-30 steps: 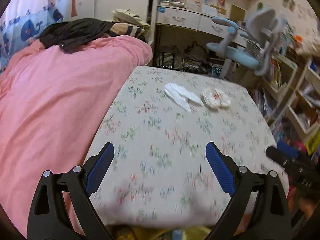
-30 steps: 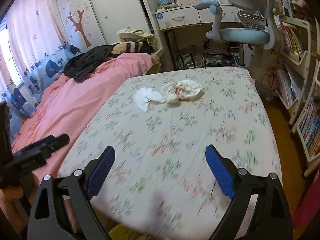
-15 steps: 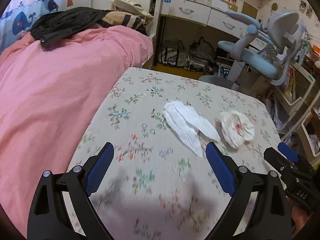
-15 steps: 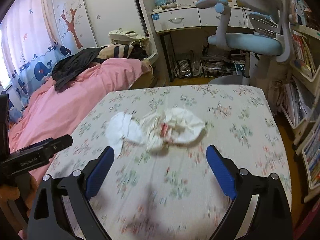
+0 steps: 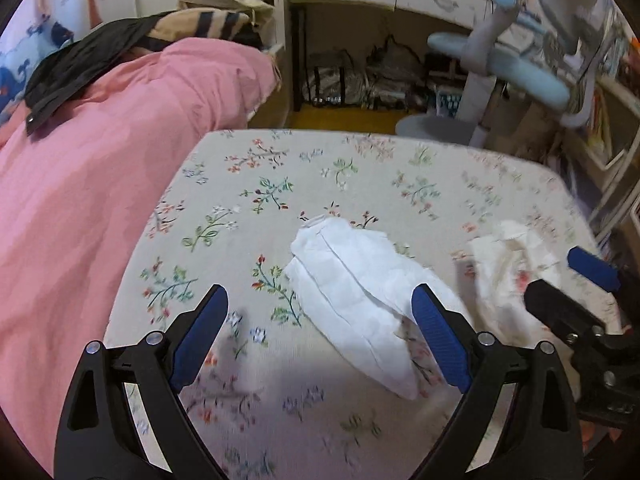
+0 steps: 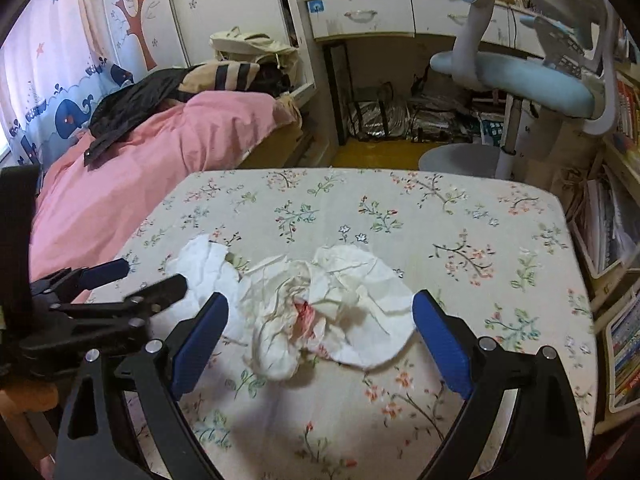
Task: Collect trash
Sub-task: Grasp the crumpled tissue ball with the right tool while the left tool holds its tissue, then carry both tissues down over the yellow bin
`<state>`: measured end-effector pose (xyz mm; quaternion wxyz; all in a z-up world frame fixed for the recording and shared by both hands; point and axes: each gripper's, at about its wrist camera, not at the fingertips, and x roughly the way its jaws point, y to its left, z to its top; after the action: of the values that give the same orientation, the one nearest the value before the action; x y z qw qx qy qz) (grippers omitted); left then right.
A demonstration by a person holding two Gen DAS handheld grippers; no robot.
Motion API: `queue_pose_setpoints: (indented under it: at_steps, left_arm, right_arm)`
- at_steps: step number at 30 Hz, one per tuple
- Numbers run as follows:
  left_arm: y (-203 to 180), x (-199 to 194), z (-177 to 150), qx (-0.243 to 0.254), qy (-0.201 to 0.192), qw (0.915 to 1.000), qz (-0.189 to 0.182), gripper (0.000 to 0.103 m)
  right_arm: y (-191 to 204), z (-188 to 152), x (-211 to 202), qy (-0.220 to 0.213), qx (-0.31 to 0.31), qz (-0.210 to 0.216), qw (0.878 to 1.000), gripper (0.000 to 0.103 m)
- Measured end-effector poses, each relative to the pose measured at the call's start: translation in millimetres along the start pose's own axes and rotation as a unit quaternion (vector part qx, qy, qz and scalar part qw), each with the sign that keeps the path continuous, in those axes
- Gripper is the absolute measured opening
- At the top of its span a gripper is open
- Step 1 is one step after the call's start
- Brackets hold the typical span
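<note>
- A flower-patterned surface [image 6: 460,216] fills both views and serves as the landmark; a bed with a pink quilt [image 5: 100,168] lies along its left side.
- Near the surface's middle lies a flat white tissue [image 5: 356,292], creased lengthwise.
- Just to the right of it, touching or slightly overlapping, sits a crumpled tissue wad [image 6: 320,320] with a red stain at its centre.
- The left claw [image 5: 320,328] hovers over the near part of the surface with its blue pads spread wide, holding nothing; the flat tissue lies between and just beyond its fingers.
- The right claw [image 6: 320,332] is also spread wide and empty, its blue pads flanking the stained wad from above.
- Beyond the surface's far edge stand a pale blue swivel chair [image 6: 520,76] and a white desk with drawers [image 6: 360,20].
</note>
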<state>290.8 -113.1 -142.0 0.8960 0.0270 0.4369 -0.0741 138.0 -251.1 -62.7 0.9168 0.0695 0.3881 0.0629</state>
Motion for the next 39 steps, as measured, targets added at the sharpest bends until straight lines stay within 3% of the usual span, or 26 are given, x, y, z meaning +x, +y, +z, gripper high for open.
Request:
queue_pose_setpoints:
  at_steps: [6, 10, 11, 13, 15, 17, 20, 28, 34, 39]
  left_arm:
    - [-8, 23, 12, 0.018, 0.013, 0.9997, -0.008, 0.089]
    - [-17, 37, 15, 0.034, 0.024, 0.9991, -0.012, 0.085]
    - [-19, 37, 15, 0.039, 0.016, 0.9991, -0.011, 0.078]
    - [-23, 33, 13, 0.05, 0.007, 0.9984, -0.023, 0.06]
    - [-24, 28, 10, 0.055, 0.006, 0.9979, -0.033, 0.029]
    - [-18, 20, 3, 0.047, 0.015, 0.997, -0.06, 0.013]
    - [-10, 1, -15, 0.039, 0.018, 0.996, -0.078, 0.011]
    - [23, -97, -84, -0.006, -0.004, 0.9923, -0.124, 0.011]
    - [42, -161, -127, -0.03, -0.032, 0.9928, -0.111, 0.011]
    - [60, -201, -149, -0.049, -0.058, 0.9929, -0.092, 0.011]
  right_arm:
    - [-4, -2, 22, 0.038, -0.005, 0.003, 0.999, 0.089]
    - [-7, -2, 24, 0.05, -0.015, 0.007, 0.999, 0.07]
    - [-7, -2, 23, 0.052, -0.022, 0.006, 0.998, 0.066]
    - [-5, -2, 26, 0.061, -0.035, 0.008, 0.997, 0.043]
    - [-9, -2, 23, 0.061, -0.03, 0.015, 0.998, 0.037]
    - [-10, -3, 19, 0.062, -0.024, 0.022, 0.998, 0.033]
    - [-7, -2, 5, 0.055, -0.015, 0.04, 0.998, 0.032]
    - [28, -12, -71, 0.018, -0.025, 0.081, 0.996, 0.032]
    - [36, -75, -120, 0.013, -0.012, 0.098, 0.995, 0.032]
    - [41, -81, -157, -0.035, 0.001, 0.103, 0.994, 0.032]
